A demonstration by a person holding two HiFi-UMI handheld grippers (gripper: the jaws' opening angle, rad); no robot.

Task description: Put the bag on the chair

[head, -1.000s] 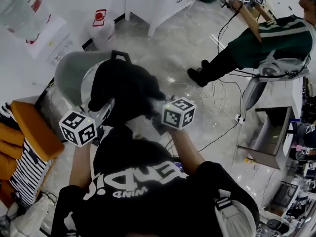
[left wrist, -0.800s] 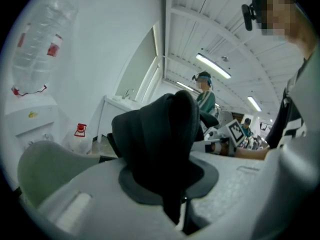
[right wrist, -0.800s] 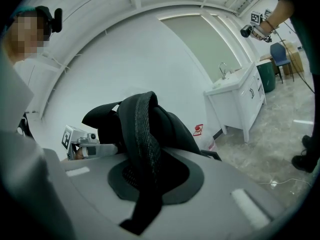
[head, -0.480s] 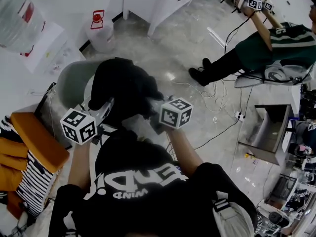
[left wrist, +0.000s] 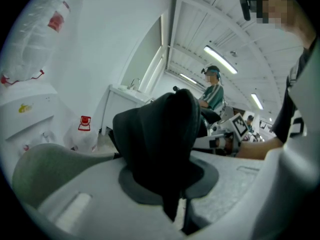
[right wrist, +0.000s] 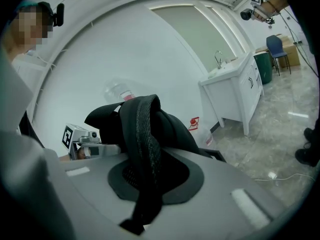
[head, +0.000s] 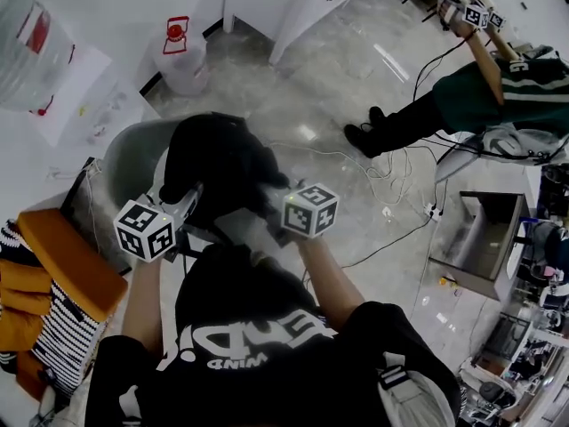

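Both left gripper (head: pixel 188 196) and right gripper (head: pixel 269 201), held forward, clamp the bag (head: pixel 218 163)

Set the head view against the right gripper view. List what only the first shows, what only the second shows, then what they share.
Head view only: the orange cushion and the striped fabric at the left edge.

Right gripper view only: the right gripper shut on the bag's mesh strap, the faucet and a blue chair far back.

Both: the black bag, the left gripper gripping its other side, the red-labelled jug on the floor and the white cabinet.
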